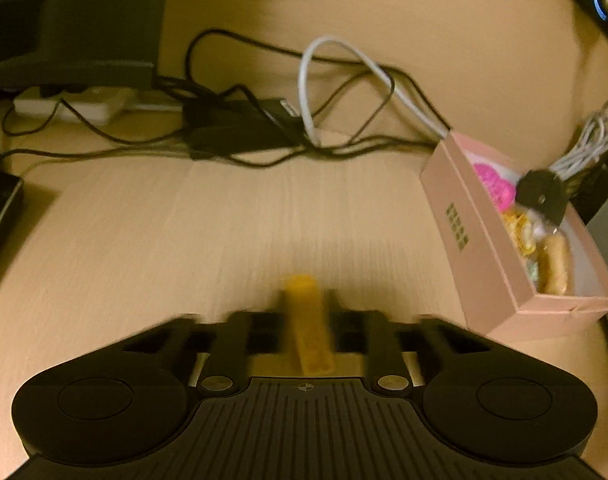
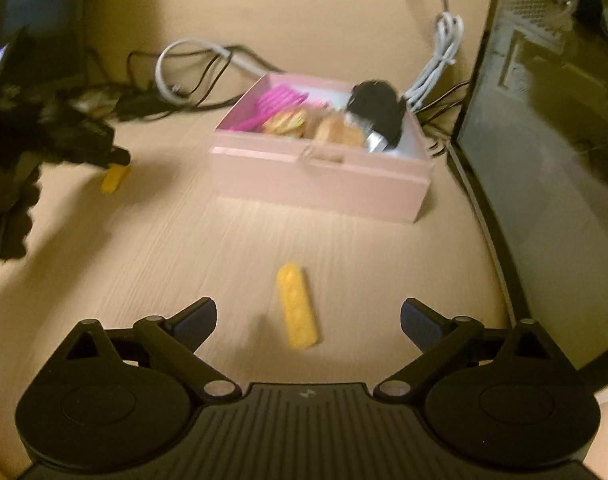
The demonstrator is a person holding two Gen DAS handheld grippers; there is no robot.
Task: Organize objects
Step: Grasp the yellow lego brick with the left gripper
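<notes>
My left gripper [image 1: 305, 312] is shut on a yellow bread stick [image 1: 308, 320] and holds it over the light wood desk. In the right wrist view the left gripper [image 2: 116, 160] shows at far left with that stick [image 2: 114, 179] in its tips. A second yellow bread stick [image 2: 298, 306] lies on the desk between the fingers of my open, empty right gripper [image 2: 308, 316]. A pink box [image 2: 323, 180] beyond it holds a pink comb [image 2: 276, 102], toy pastries [image 2: 327, 126] and a black brush [image 2: 377, 114]. The box [image 1: 483, 240] also shows at right in the left wrist view.
Black and white cables [image 1: 304, 92] and a power adapter [image 1: 240, 128] lie at the back of the desk. A monitor base [image 1: 72, 68] stands back left. A dark computer case [image 2: 543, 160] stands right of the box. A coiled white cable [image 2: 439, 60] lies behind the box.
</notes>
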